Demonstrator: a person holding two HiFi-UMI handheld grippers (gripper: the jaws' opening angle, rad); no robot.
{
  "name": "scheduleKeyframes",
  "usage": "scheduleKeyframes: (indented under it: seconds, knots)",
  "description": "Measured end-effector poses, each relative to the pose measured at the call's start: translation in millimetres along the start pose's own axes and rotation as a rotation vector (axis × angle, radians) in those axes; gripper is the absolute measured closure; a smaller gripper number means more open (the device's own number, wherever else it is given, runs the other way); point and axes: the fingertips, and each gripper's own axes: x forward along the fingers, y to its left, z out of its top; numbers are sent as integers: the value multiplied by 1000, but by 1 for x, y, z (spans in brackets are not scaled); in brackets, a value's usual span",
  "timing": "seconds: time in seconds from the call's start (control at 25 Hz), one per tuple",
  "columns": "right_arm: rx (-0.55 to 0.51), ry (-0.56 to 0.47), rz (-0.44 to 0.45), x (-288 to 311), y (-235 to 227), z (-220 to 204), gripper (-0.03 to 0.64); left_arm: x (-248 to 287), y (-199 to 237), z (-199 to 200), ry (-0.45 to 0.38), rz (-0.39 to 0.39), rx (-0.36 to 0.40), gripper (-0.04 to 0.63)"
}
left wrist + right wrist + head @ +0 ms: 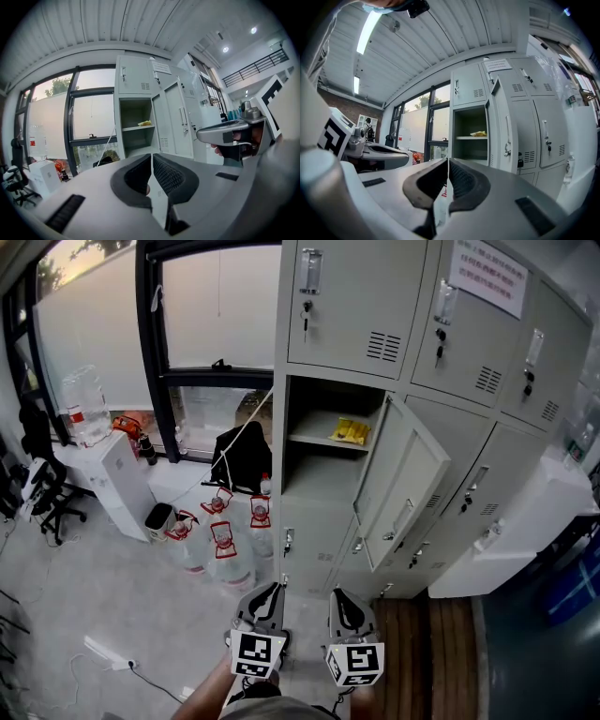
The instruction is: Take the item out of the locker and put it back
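A yellow item (350,431) lies on the shelf of the open locker (323,474), whose door (403,479) hangs swung out to the right. It also shows as a small yellow shape in the left gripper view (145,123) and the right gripper view (478,134). My left gripper (272,589) and right gripper (342,596) sit side by side low in the head view, well short of the locker and pointing toward it. Both are shut, with nothing between the pads (166,176) (461,178).
Several large water bottles (225,540) stand on the floor left of the locker, beside a black bag (246,454). A white cabinet (117,479) and an office chair (47,493) are further left. A white power strip (103,652) lies on the floor.
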Motion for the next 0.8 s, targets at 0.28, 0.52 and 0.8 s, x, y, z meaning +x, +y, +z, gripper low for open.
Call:
scheduleKeyframes:
  seconds: [0.28, 0.52, 0.8]
  knots:
    - [4, 10, 5, 4, -1, -4, 594, 2, -1, -2, 8, -1, -2, 561]
    - [9, 9, 8, 8, 0, -4, 594, 4, 1, -3, 12, 2, 1, 561]
    - [8, 11, 11, 7, 2, -5, 594, 3, 1, -3, 11, 2, 0, 561]
